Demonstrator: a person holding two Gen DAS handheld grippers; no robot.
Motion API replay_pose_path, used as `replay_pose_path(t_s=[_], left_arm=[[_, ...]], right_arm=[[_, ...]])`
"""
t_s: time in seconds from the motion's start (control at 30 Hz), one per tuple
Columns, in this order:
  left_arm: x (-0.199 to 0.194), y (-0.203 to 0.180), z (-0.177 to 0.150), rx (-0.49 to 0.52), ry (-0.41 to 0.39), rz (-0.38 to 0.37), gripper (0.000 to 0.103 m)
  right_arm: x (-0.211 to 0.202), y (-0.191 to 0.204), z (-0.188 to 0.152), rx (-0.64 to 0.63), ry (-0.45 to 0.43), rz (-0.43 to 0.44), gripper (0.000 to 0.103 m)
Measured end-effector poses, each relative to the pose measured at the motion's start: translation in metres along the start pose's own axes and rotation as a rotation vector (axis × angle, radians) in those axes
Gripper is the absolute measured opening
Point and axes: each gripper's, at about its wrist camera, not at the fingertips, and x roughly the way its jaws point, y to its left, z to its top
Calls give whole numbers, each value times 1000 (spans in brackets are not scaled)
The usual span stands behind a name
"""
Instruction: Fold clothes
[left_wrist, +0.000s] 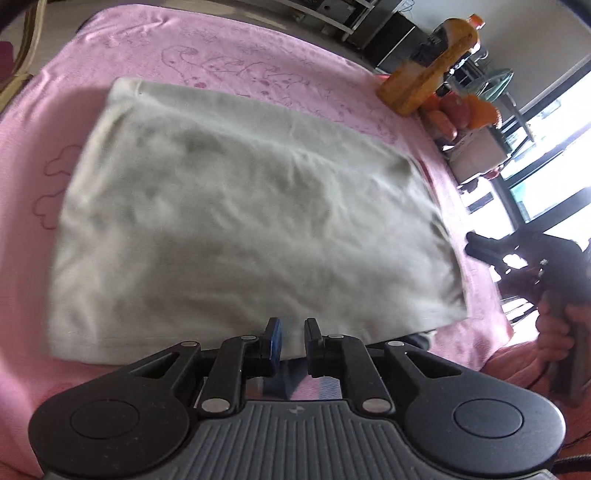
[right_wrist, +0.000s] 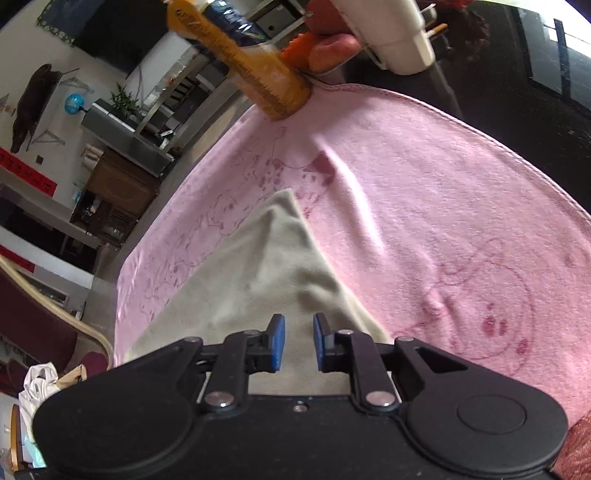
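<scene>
Grey garment (left_wrist: 236, 214), motion-blurred, near edge hidden behind both grippers' slightly parted, empty jaws.

Soft matt grey cloth garment (left_wrist: 240, 221) on fuzzy pink towel (left_wrist: 258, 55) (terry-like) — both wrinkled.

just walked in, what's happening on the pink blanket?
A person with a handheld gripper in each hand is folding clothes. A pale grey-white garment lies folded into a flat rectangle on the pink blanket. The left gripper and right gripper both hover at its near edge, jaws slightly apart with nothing gripped between them.
</scene>
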Motion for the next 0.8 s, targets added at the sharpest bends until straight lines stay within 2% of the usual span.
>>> replay_pose_path(t_s=[0.23, 0.3, 0.43, 0.6, 0.73, 0.8], left_arm=[[-5, 14, 0, -75, -41, -10, 12], [-6, 13, 1, -80, -53, -11, 12], [-6, 13, 5, -89, -69, -4, 12], [-15, 20, 12, -114, -129, -5, 12], [-19, 26, 24, -133, -151, 28, 13], [-23, 27, 33, -136, -166, 33, 13]], right_arm=[[-22, 39, -4, -113, -47, 195, 20], [-28, 43, -4, -149, -57, 223, 21], [-39, 38, 1, -125, -77, 265, 21], [-51, 34, 19, -64, -102, 304, 22], [-39, 42, 42, -23, -61, 330, 24], [-25, 51, 54, -41, -44, 316, 24]])
